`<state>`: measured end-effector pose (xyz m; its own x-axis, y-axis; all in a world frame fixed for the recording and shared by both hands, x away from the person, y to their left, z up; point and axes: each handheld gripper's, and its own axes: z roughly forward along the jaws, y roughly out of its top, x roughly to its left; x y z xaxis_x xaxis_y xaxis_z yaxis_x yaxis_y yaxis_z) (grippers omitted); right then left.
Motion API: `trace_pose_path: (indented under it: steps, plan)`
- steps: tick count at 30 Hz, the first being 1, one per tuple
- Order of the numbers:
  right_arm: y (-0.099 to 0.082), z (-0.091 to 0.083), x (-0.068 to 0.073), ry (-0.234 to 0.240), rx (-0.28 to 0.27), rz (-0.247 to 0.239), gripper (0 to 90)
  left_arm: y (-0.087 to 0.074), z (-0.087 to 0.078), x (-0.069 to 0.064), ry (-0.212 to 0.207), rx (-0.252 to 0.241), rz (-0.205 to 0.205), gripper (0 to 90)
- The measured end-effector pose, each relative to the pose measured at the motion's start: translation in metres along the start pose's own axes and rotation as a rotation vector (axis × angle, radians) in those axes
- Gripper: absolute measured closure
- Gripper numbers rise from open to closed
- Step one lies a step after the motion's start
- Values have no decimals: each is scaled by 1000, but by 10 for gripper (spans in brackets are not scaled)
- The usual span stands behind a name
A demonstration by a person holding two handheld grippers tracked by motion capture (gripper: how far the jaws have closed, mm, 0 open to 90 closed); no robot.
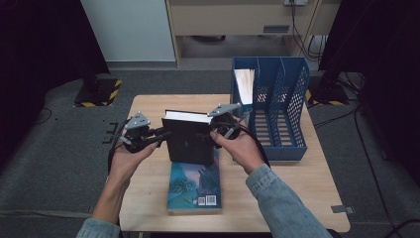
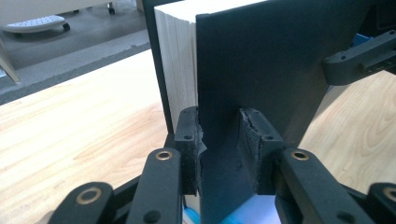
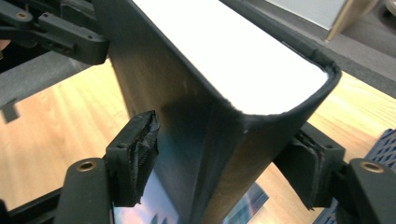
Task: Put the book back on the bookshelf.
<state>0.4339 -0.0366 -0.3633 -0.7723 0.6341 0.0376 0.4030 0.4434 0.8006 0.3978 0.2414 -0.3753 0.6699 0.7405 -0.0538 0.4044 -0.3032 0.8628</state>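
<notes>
black book [image 1: 190,141] upright above table [image 1: 148,106], between both grippers. left gripper [image 2: 219,149] pinches its front cover; right gripper [image 3: 224,163] clamps the spine end. teal book [image 1: 194,186] flat beneath; blue rack [image 1: 277,106] beyond right gripper.

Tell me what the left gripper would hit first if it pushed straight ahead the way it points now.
The black book: the left gripper already has the cover's edge between its pads, so it would likely just slide deeper along that cover.
</notes>
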Motion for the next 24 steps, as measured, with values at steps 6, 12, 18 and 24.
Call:
trace_pose_path:
  steps: [6, 12, 18, 24]
  plan:
    - [-5, -4, 9, 53, 15, -39, 272, -10, -10, -11, -2, -12, 3, 691]
    - [6, -1, 12, 96, 65, -94, 169, -12, -13, -15, 5, -16, 7, 691]
    - [19, 0, 12, 127, 78, -124, 161, -15, -12, -16, 18, -36, -6, 677]
    - [21, 2, 15, 86, 101, -152, 257, -15, -8, -17, 55, -41, -14, 668]
